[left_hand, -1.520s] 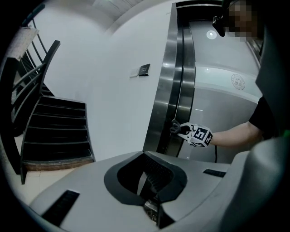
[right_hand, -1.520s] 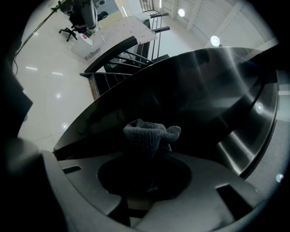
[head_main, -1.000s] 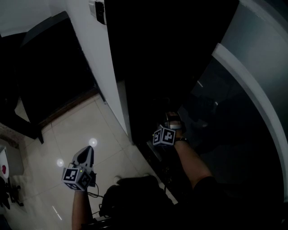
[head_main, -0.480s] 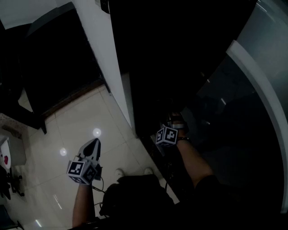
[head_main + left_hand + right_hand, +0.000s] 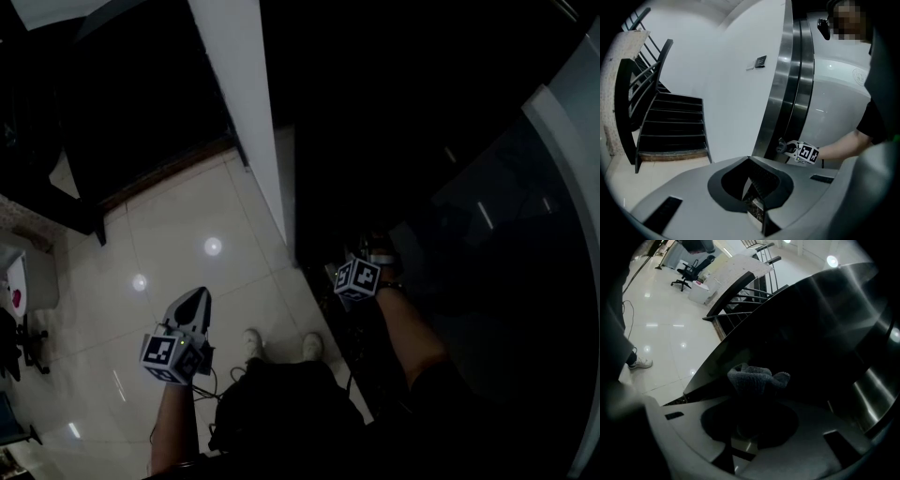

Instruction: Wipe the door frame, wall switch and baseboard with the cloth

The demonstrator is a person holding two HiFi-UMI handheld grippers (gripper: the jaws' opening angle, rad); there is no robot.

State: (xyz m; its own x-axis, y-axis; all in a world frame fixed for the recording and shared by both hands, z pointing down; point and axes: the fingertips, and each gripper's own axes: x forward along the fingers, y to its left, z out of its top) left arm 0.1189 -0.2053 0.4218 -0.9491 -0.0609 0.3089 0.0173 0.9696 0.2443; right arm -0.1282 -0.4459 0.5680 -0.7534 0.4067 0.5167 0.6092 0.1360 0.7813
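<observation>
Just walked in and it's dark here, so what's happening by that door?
A person is cleaning with a handheld claw in each hand. The right claw grips a grey cloth and holds it low against the metal door frame. The left claw is shut, empty, and hangs over the tiled floor.

The left gripper [image 5: 194, 302] is held low over the glossy pale tile floor [image 5: 169, 234], with its jaws drawn together to a point and its marker cube turned toward the camera. The right gripper [image 5: 367, 251] is reached into the dark by the foot of the door frame [image 5: 286, 187], which is set against the white wall [image 5: 246, 103]. White shoes [image 5: 253, 341] are seen between the arms, and dark stairs [image 5: 141, 103] at upper left.
</observation>
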